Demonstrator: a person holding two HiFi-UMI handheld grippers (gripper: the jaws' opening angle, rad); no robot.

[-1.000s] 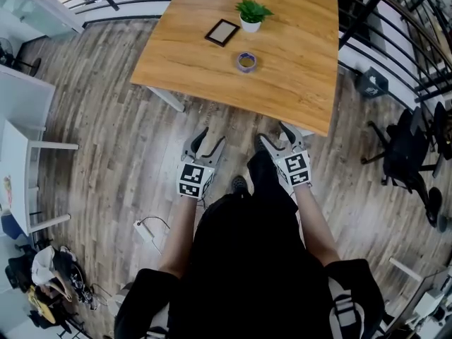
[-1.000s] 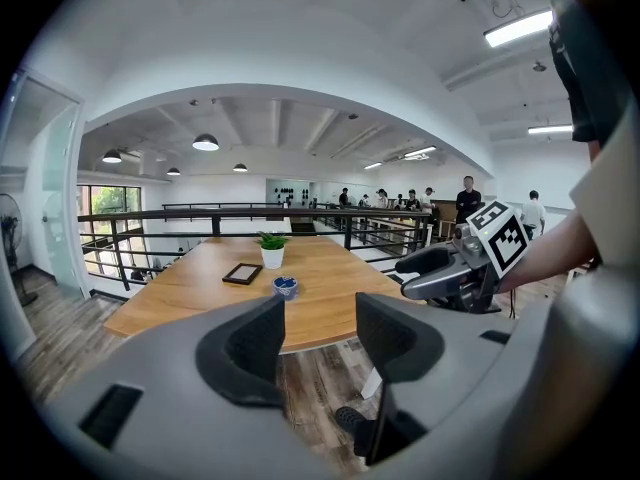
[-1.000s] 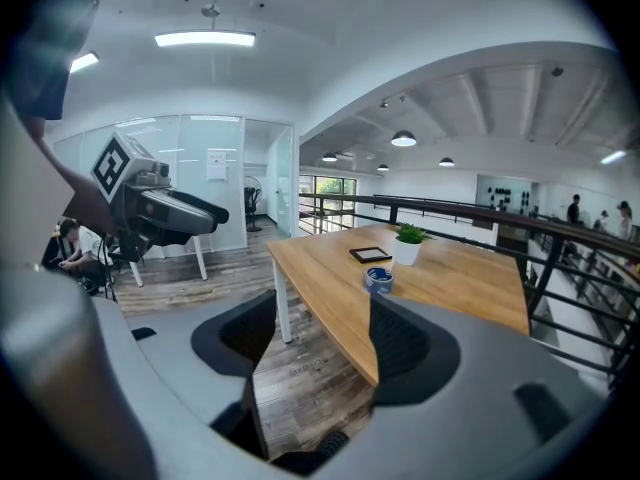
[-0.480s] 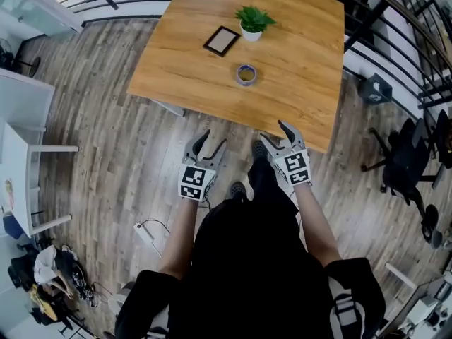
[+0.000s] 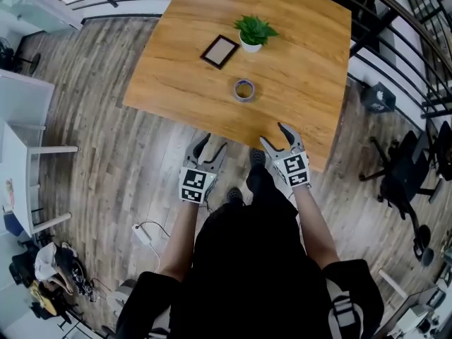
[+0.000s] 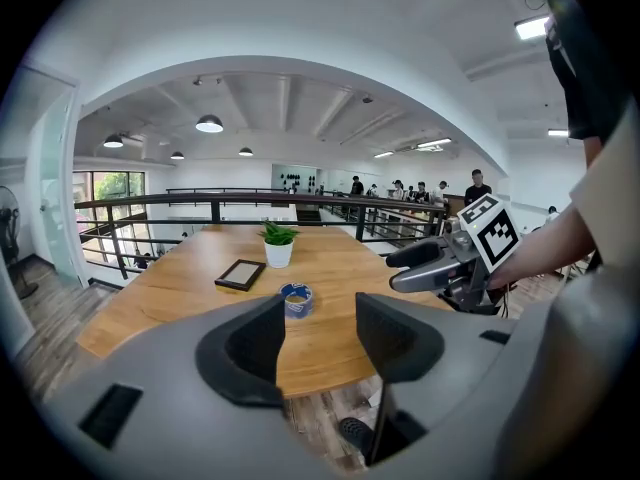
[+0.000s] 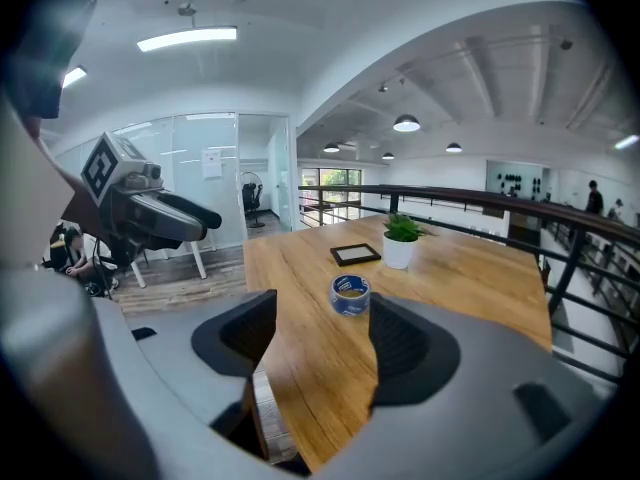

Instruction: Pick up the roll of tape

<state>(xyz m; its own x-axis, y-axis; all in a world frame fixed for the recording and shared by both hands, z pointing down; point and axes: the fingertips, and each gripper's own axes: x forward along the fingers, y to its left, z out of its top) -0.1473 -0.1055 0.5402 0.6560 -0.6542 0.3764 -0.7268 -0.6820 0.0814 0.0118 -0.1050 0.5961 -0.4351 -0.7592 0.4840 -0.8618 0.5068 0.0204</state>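
roll of tape (image 5: pixel 244 90) on table (image 5: pixel 296 104), before plant (image 5: pixel 254 32), frame (image 5: pixel 219 51)

Closing in
The left gripper (image 5: pixel 214 141) and right gripper (image 5: pixel 272 133) have moved nearer the wooden table (image 5: pixel 176 83); the right now overlaps its edge.

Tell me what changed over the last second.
The right claw and left claw advanced toward the table; the right now reaches over its near edge, the left is just short. Both remain open and empty. The tape roll, plant and picture frame lie unmoved.
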